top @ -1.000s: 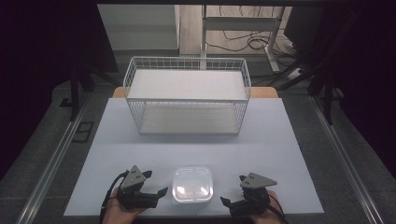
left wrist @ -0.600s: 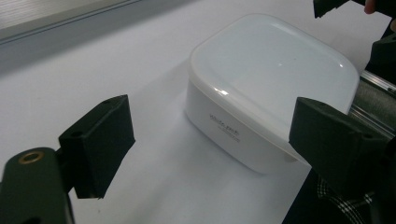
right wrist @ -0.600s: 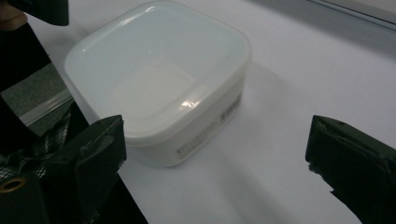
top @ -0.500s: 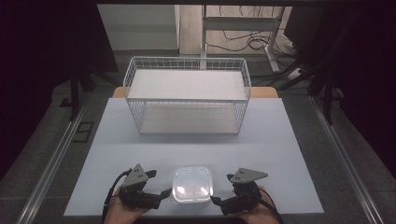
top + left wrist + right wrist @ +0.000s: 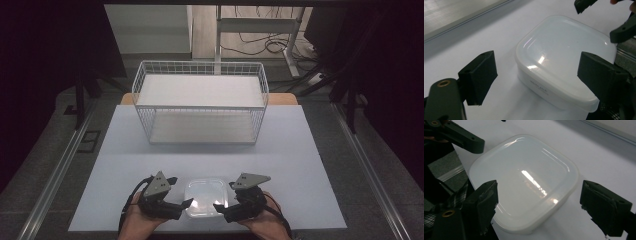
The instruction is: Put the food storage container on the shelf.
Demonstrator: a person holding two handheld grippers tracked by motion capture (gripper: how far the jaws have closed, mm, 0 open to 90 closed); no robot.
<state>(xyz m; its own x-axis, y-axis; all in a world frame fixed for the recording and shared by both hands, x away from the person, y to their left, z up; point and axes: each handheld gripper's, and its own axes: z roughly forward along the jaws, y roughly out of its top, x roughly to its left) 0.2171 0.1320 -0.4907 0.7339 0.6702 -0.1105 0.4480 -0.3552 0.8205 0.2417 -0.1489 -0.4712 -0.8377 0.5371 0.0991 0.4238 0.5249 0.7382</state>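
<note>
A translucent white lidded plastic container (image 5: 205, 192) (image 5: 564, 57) (image 5: 524, 180) lies flat at the near edge of the white table (image 5: 300, 165). My left gripper (image 5: 181, 191) (image 5: 539, 75) is at its left side, open, with one jaw on either side of the near left corner and a gap at both pads. My right gripper (image 5: 223, 196) (image 5: 541, 202) comes in from the right, open, straddling the near right part of the box. Its jaws have just been closing, with the container between them and neither pad pressing on it.
A white wire basket (image 5: 200, 65) with a flat white shelf stands at the back middle of the table. Metal rails run along both table sides. The table's front edge is right under the person's hands.
The right gripper has moved left up to the container, and its jaws have narrowed around it. The left gripper has edged right towards the box. The container has not moved.
</note>
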